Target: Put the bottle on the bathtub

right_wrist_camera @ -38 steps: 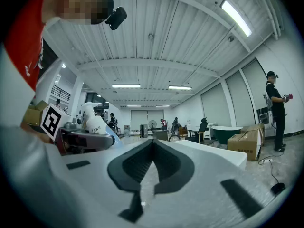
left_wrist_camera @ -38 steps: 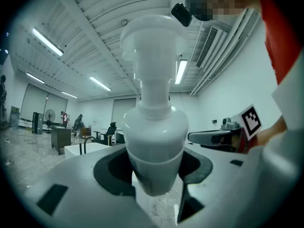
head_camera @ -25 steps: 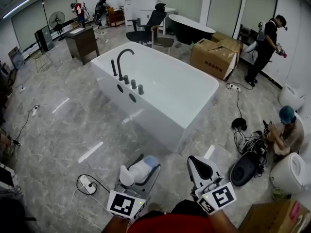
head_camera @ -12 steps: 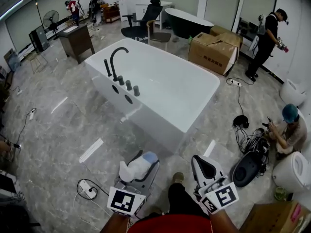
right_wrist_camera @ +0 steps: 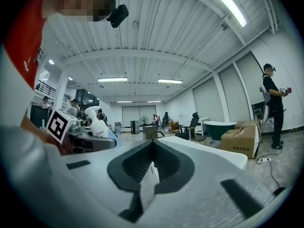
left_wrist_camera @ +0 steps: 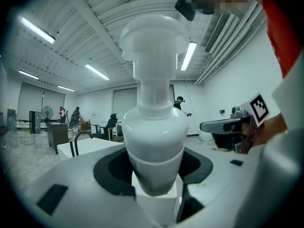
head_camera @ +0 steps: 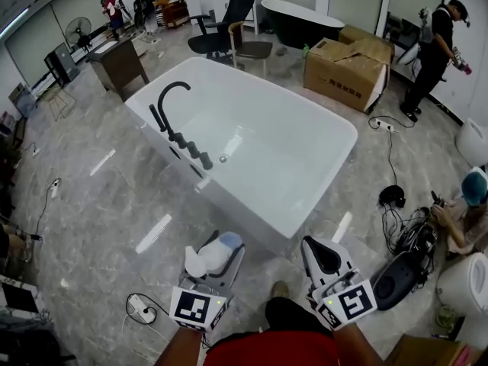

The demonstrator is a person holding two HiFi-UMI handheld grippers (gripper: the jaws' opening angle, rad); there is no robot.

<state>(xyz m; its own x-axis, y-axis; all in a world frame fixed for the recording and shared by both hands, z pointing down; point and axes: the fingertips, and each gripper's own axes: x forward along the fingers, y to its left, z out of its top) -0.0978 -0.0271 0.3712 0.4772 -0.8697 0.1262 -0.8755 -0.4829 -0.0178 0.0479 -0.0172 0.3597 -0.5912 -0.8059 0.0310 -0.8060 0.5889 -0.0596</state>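
A white pump bottle (head_camera: 212, 255) lies tilted in my left gripper (head_camera: 219, 256), which is shut on its body; in the left gripper view the bottle (left_wrist_camera: 154, 141) fills the middle between the jaws, pump head up. The white bathtub (head_camera: 263, 221) stands just ahead of both grippers, with a black faucet (head_camera: 169, 104) on its left rim. My right gripper (head_camera: 323, 256) hovers to the right of the bottle, shut with nothing in it. In the right gripper view its jaws meet at the right gripper (right_wrist_camera: 152, 146), with the bathtub (right_wrist_camera: 216, 155) beyond and the bottle (right_wrist_camera: 97, 124) at left.
A power strip (head_camera: 140, 309) and cable lie on the floor at left. A black device and cables (head_camera: 398, 274) sit at right beside a crouching person (head_camera: 465, 212) and a white toilet (head_camera: 467, 282). A cardboard box (head_camera: 352, 63), a black tub (head_camera: 301, 21) and chairs stand behind.
The bathtub has come closer and lower in the head view as I moved toward it. Both grippers keep their places, and the left stays shut on the bottle.
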